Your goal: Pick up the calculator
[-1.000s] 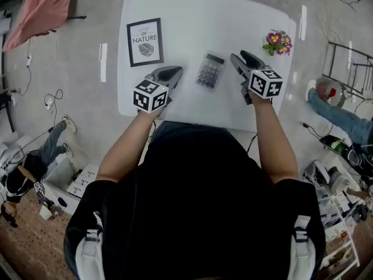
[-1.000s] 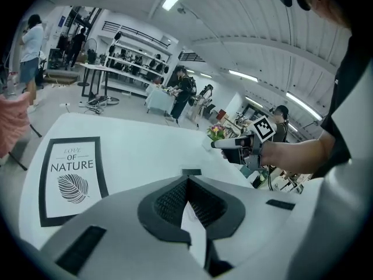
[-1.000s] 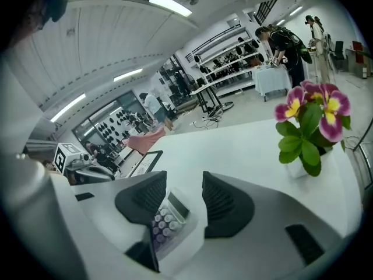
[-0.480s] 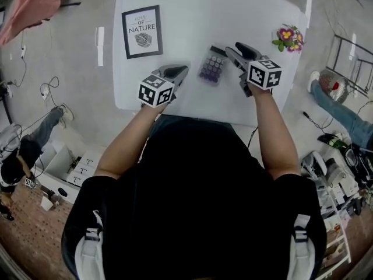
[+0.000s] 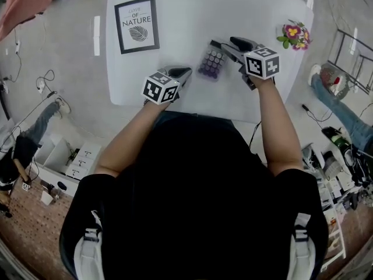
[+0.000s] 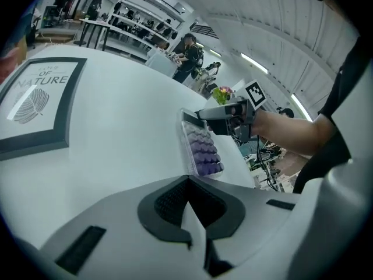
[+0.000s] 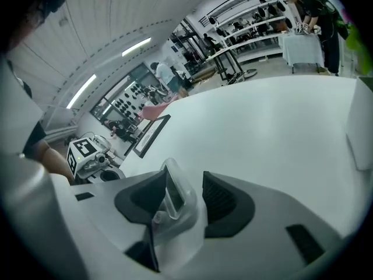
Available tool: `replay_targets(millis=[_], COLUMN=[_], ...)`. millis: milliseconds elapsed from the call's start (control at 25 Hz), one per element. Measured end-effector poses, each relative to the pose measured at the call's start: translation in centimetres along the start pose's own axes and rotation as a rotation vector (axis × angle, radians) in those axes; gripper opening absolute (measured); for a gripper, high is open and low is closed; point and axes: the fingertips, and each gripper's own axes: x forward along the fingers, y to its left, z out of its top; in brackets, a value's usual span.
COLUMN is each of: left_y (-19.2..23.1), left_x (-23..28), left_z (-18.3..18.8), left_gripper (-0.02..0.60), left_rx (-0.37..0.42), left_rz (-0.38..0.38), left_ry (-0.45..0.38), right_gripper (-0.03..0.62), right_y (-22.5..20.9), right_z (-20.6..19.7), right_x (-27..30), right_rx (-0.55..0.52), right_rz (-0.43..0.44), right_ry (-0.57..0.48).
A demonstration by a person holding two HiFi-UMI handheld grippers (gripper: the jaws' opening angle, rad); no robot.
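The calculator (image 5: 211, 63), clear-cased with purple keys, lies on the white table (image 5: 180, 16) between my two grippers. My right gripper (image 5: 224, 43) reaches in from the right onto its far end. In the right gripper view that end of the calculator (image 7: 173, 192) sits between the jaws of the right gripper (image 7: 185, 196). It leans on the left pad, and a small gap shows to the right pad. My left gripper (image 5: 186, 72) hovers to the left of the calculator (image 6: 203, 150), apart from it. Its jaws (image 6: 187, 207) are shut and empty.
A framed "Nature" print (image 5: 137, 24) lies at the table's far left. A small bunch of flowers (image 5: 293, 34) sits at the far right corner. The table's near edge runs just under my grippers. People and cables are on the floor around the table.
My right gripper has moved left and forward onto the calculator's far end. The left gripper has edged a little toward the calculator. The calculator itself has barely shifted on the table.
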Motion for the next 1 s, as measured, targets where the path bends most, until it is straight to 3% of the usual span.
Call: replay_targets(millis=[520,1000], left_y=[-0.7,-0.6], left_x=[2.4,2.5], left_z=[-1.8,-1.9], left_gripper=[0.017,0.017], left_rx=[-0.005,-0.011], left_rz=[-0.025,-0.031], left_ry=[0.083,0.087], right_gripper=[0.169,0.169], right_y=[0.6,0.5], right_z=[-0.9,-1.5], right_x=[1.3,1.1], right_rx=[0.003,0.182], right_rz=[0.105,0.187], right_ry=[0.103,0.246])
